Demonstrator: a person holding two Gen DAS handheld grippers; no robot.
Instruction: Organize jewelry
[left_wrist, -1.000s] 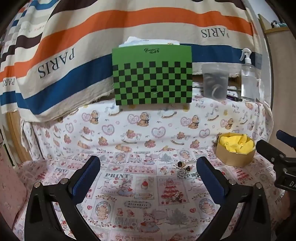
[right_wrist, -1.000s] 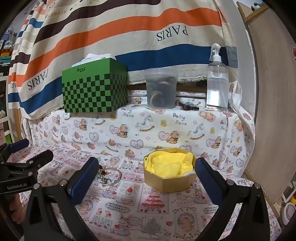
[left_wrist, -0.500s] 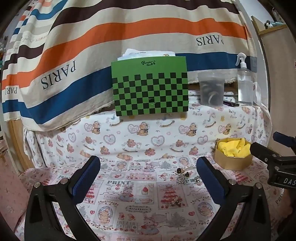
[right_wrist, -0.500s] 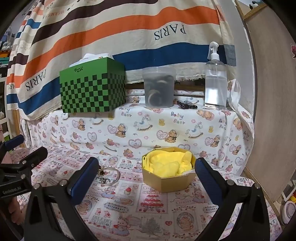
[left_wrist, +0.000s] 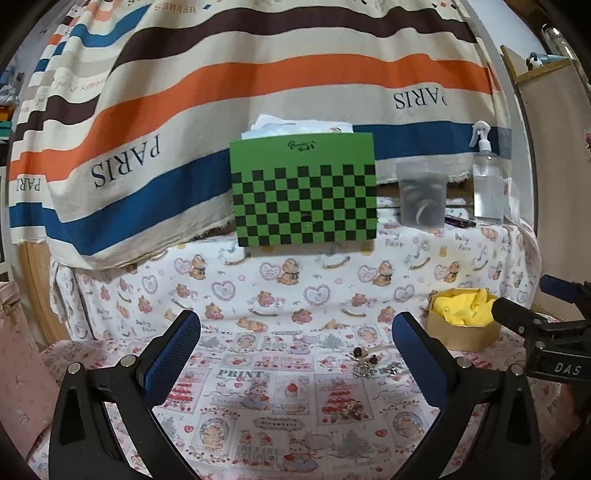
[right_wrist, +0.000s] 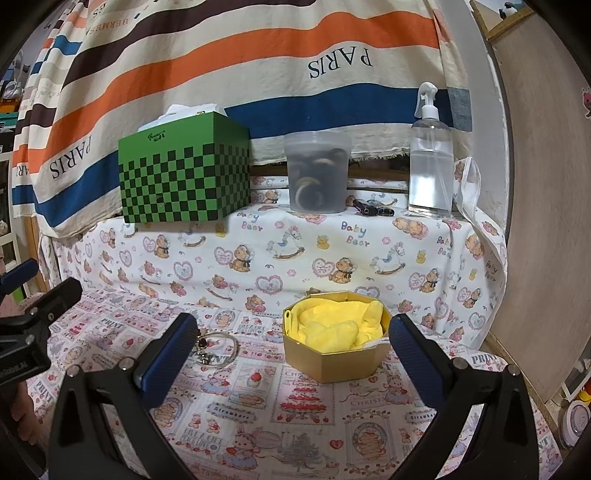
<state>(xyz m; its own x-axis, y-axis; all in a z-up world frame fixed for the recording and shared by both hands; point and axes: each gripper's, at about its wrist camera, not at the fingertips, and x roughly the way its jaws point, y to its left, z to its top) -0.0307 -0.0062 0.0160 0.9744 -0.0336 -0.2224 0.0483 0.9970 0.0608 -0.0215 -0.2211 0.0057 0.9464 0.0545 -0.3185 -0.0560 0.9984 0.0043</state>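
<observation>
A gold octagonal box (right_wrist: 334, 349) lined with yellow cloth sits on the patterned tablecloth; it also shows in the left wrist view (left_wrist: 463, 325). A silver bangle with dark charms (right_wrist: 214, 349) lies left of the box; it shows in the left wrist view (left_wrist: 369, 360) too. A small jewelry piece (left_wrist: 351, 410) lies nearer on the cloth. My left gripper (left_wrist: 295, 354) is open and empty, held above the cloth. My right gripper (right_wrist: 291, 354) is open and empty, facing the box.
On a raised ledge behind stand a green checkered tissue box (left_wrist: 303, 194), a translucent tub (right_wrist: 317, 173) and a clear spray bottle (right_wrist: 430, 155). A striped cloth (left_wrist: 258, 66) hangs behind. A wooden panel (right_wrist: 546, 184) bounds the right side.
Both grippers have drawn back and risen a little, so the box, bangle and ledge sit lower and smaller in view. Nothing was taken hold of.
</observation>
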